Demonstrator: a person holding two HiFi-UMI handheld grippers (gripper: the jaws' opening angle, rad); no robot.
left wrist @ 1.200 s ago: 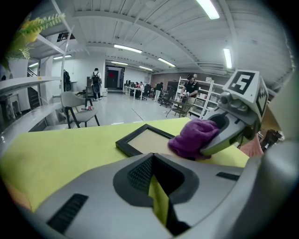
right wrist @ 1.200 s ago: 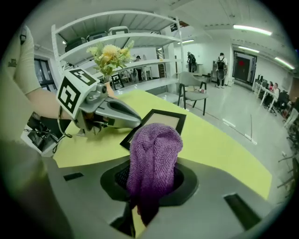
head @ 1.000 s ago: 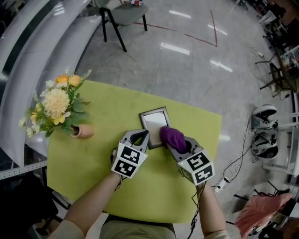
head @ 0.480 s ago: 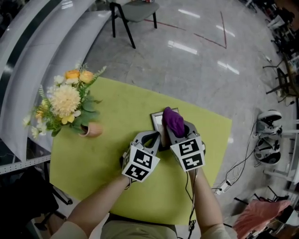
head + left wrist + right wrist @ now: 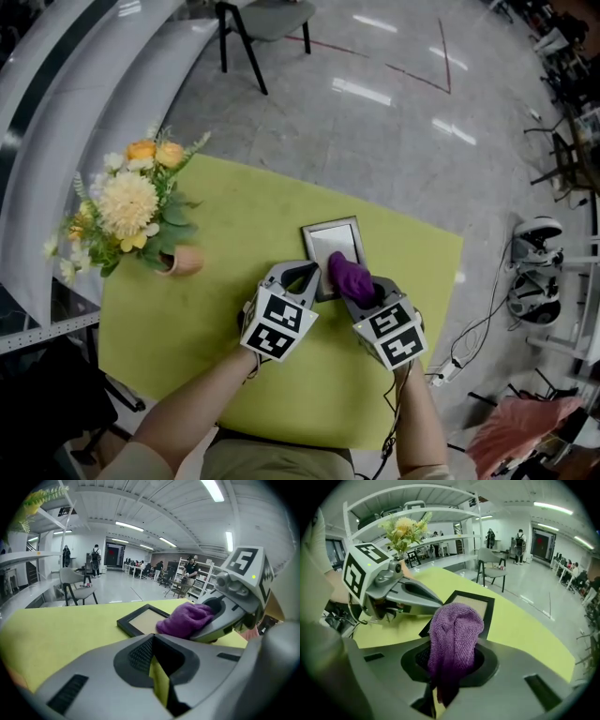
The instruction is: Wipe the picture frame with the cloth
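Observation:
A dark picture frame [image 5: 330, 243] lies flat on the green table [image 5: 234, 225], and it also shows in the left gripper view [image 5: 139, 621] and the right gripper view [image 5: 474, 601]. My right gripper [image 5: 362, 287] is shut on a purple cloth [image 5: 349, 274], whose bunched end rests on the frame's near right part. The cloth [image 5: 454, 632] hides the right jaws' tips. My left gripper [image 5: 300, 277] is shut with nothing between its jaws, its tip at the frame's near left corner. The cloth [image 5: 186, 618] sits on the frame just ahead of it.
A bunch of yellow and white flowers [image 5: 127, 204] in a small pot [image 5: 178, 262] sits at the table's left edge. A chair [image 5: 262, 23] stands on the floor beyond. White curved shelving [image 5: 56, 103] runs along the left. Cables and gear [image 5: 530, 272] lie right.
The right gripper pushed the cloth up the frame toward its far end, then drew it back to the near right part. The left gripper stayed at the near left corner.

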